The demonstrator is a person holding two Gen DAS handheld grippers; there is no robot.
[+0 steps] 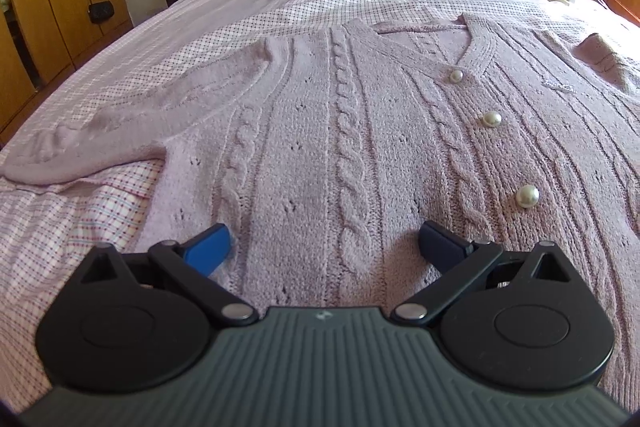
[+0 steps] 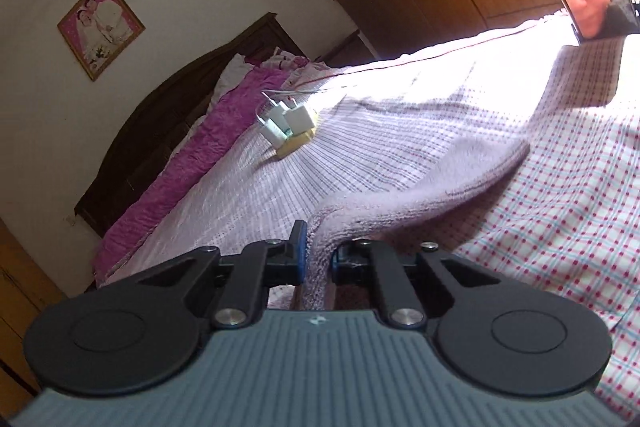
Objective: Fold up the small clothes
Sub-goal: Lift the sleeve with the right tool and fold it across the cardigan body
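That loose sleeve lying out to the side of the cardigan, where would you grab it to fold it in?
Probably at the cuff. The sleeve lies flat, pointing away from the cardigan, so its free end lifts easiest. The open left claw should come from the outer side.

bright daylight, blown-out glare, fisheye edges

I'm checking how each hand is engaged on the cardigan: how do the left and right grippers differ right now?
The left gripper is open, its jaws spread wide over the flat cardigan front, gripping nothing. The right gripper is shut on a fold of the cardigan's knit, lifted off the checked bedsheet. The left view is level; the right is tilted. Both have blue pads and black linkages.
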